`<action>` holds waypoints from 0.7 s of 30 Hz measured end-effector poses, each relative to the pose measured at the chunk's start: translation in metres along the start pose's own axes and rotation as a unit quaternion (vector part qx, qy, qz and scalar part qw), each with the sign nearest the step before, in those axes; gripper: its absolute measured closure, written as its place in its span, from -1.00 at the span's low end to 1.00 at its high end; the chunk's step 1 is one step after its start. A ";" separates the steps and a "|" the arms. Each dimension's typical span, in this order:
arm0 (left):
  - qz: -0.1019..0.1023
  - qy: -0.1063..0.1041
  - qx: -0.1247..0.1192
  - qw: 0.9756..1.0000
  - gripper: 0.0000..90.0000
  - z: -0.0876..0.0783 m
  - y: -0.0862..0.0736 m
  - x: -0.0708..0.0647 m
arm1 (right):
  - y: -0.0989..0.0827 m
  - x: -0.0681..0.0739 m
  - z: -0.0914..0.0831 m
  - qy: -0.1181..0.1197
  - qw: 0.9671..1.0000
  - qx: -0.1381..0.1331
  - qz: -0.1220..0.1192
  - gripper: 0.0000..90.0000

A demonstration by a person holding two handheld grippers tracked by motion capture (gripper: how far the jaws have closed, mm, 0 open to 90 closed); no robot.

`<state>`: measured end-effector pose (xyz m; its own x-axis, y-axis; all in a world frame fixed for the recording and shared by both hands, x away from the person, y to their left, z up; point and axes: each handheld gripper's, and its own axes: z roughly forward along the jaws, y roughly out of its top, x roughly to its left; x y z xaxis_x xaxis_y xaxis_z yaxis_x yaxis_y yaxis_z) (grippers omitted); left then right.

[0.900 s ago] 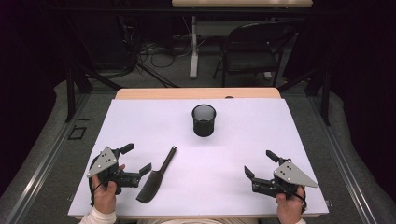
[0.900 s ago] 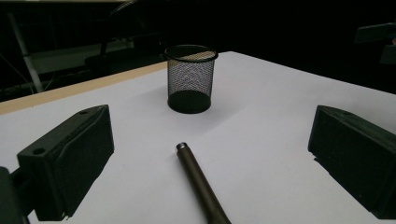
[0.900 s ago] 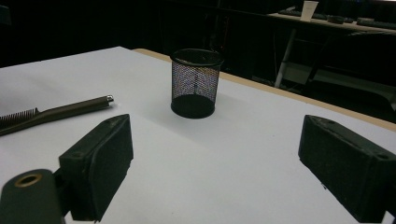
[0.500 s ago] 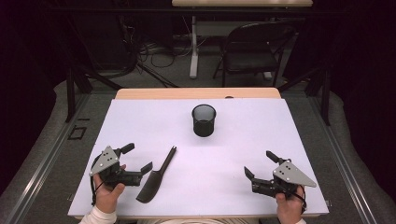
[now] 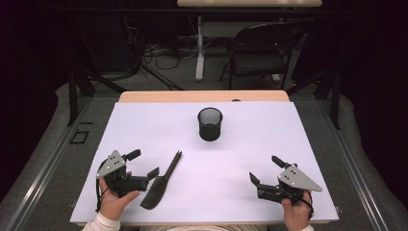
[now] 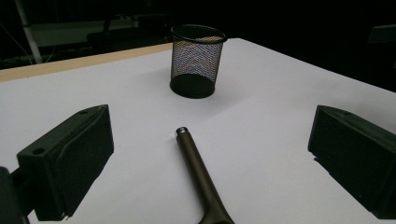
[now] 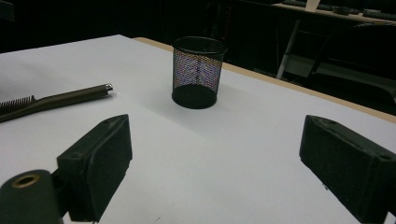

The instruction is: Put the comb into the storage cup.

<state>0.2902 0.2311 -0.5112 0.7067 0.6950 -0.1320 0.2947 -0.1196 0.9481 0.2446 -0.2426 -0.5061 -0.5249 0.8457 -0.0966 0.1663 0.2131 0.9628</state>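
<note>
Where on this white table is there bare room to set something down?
Bare patches on the white table: between the mesh cup and the right gripper, both far corners beside the cup, and the near middle right of the comb. Crowded only near-left, where the left gripper sits beside the comb.

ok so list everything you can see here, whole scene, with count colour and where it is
mesh cup: 1, black, upright on the far middle of the table, looks empty
brush: 1, dark, lying flat near the left front, handle pointing toward the cup
table: 1, white top with a wooden far edge
folding chair: 1, dark, on the floor beyond the table
cables: several, dark, on the floor behind the table
left gripper: 1, black with grey plate, jaws open, beside the brush head
right gripper: 1, black with grey plate, jaws open, right front, nothing between them
hands: 2, at the near edge
</note>
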 end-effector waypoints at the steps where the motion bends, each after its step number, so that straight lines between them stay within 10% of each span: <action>1: -0.001 0.001 0.001 1.000 -0.99 0.001 0.000 0.000 | 0.000 0.000 0.000 0.000 1.000 0.000 0.000 -0.79; 21: -0.036 0.018 -0.013 0.999 -0.66 -0.003 0.017 0.008 | -0.001 0.002 0.005 0.003 1.000 0.007 0.001 -0.79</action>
<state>0.2987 0.2365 -0.4950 0.6600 0.7267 -0.1906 0.3274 -0.0499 0.9436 0.2478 -0.2386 -0.5085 -0.5297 0.8430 -0.0938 0.1777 0.2185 0.9595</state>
